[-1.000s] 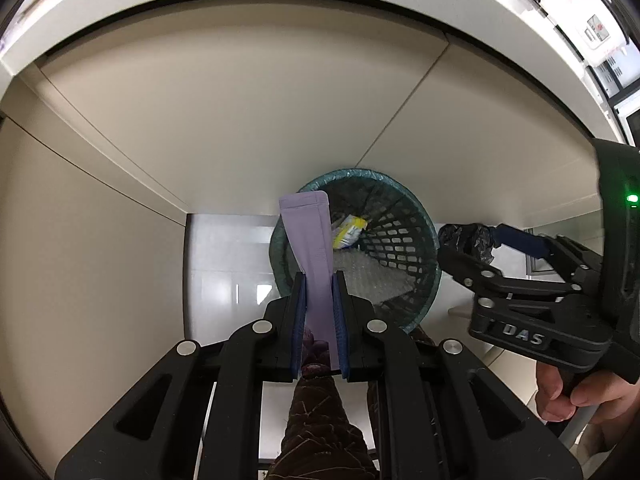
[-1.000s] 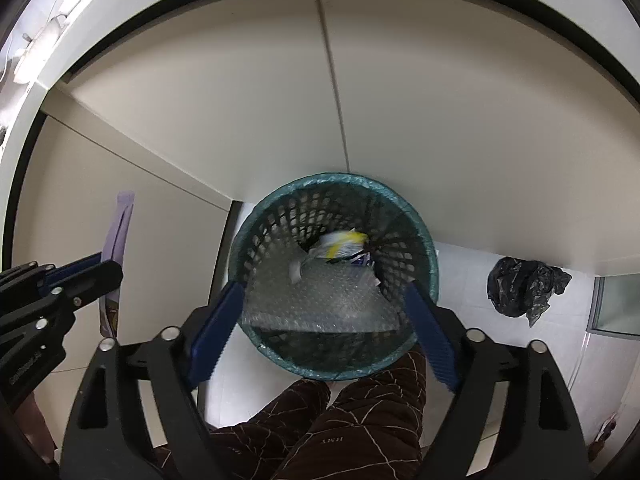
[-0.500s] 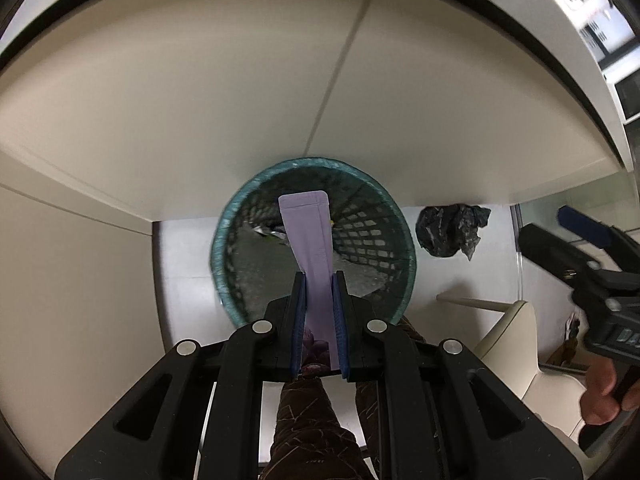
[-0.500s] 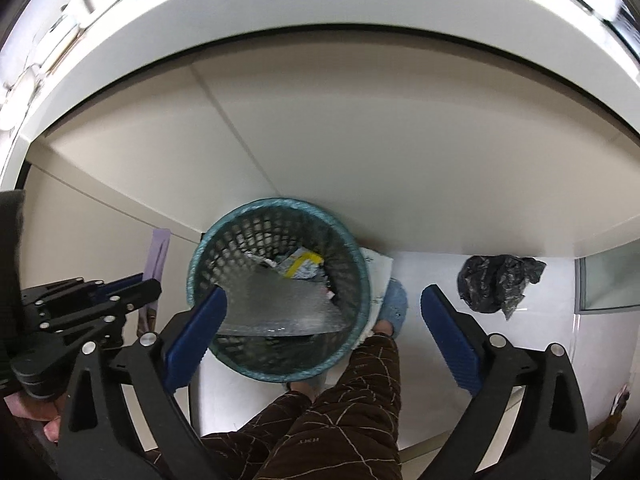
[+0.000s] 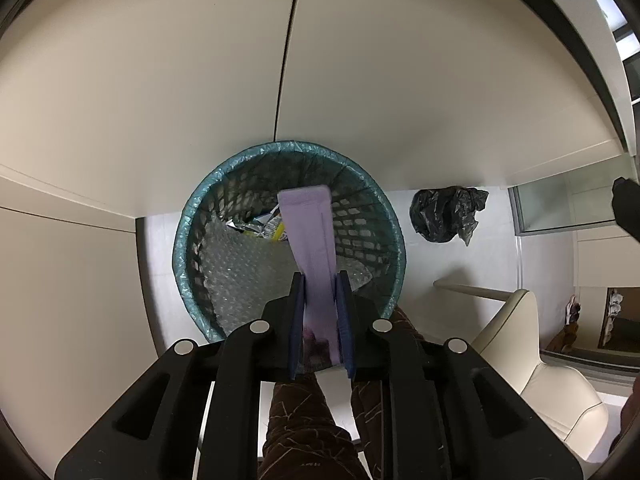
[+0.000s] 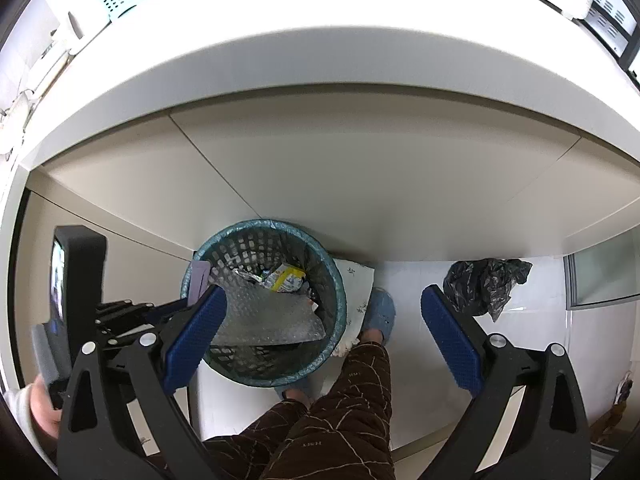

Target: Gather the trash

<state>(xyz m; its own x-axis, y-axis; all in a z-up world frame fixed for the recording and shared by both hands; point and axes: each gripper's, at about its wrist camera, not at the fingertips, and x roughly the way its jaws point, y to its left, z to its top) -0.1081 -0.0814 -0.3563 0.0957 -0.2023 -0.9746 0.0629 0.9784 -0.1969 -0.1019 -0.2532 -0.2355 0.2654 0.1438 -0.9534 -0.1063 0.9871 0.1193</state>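
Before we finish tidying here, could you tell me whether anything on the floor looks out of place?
Yes: a crumpled black plastic bag lies loose on the white floor, right of the waste basket and apart from it, not inside with the other trash.

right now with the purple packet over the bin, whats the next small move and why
Probably let the left gripper finish opening so the purple packet drops. Its jaws are already opening with the packet between them, and it hangs over the mouth of the green mesh bin, above the bubble wrap and wrappers inside. The right gripper is open and empty.
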